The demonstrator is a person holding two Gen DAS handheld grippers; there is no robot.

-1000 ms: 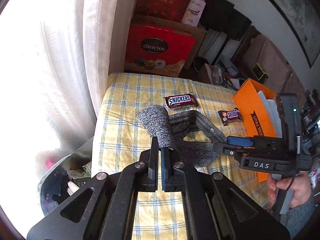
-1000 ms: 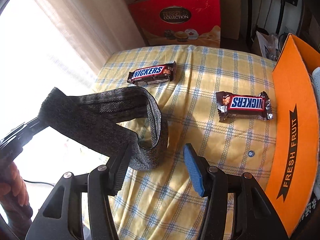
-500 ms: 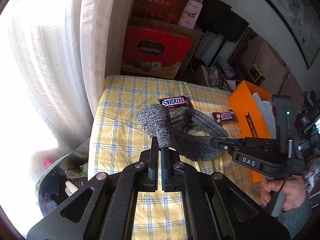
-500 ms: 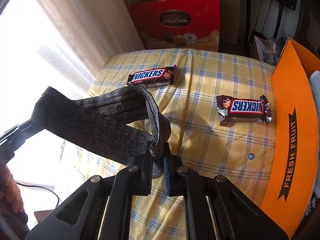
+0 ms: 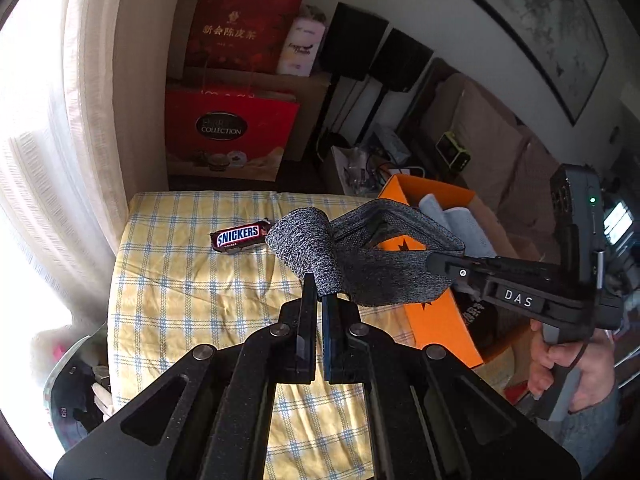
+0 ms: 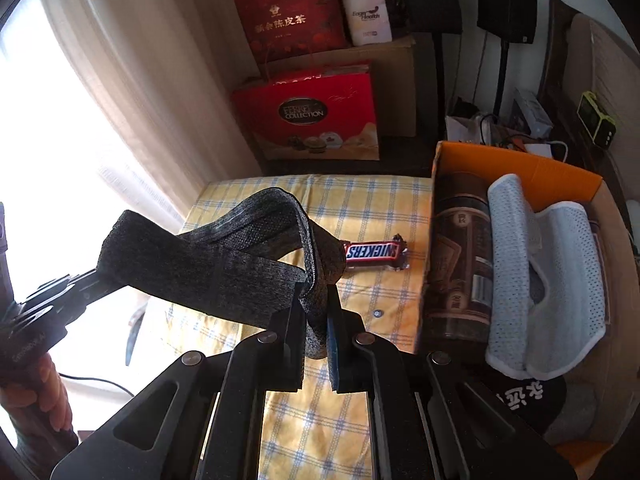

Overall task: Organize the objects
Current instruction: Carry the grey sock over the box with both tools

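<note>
— Yellow checked cloth covers the bench (image 5: 168, 280); from the left wrist, what's held?
— Left tongs (image 5: 319, 300) pinch one end of the grey band (image 5: 316, 256); a Snickers bar (image 5: 239, 237) lies beyond.
— And the right wrist?
— Right tongs (image 6: 316, 316) clamp the band's other end, lifted beside the orange box (image 6: 520, 168).

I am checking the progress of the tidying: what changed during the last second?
The right gripper closed on the free end of the grey fabric band. Both grippers then lifted it off the checked cloth, toward the orange box. The left gripper stayed shut on its end; the Snickers bar did not move.
</note>
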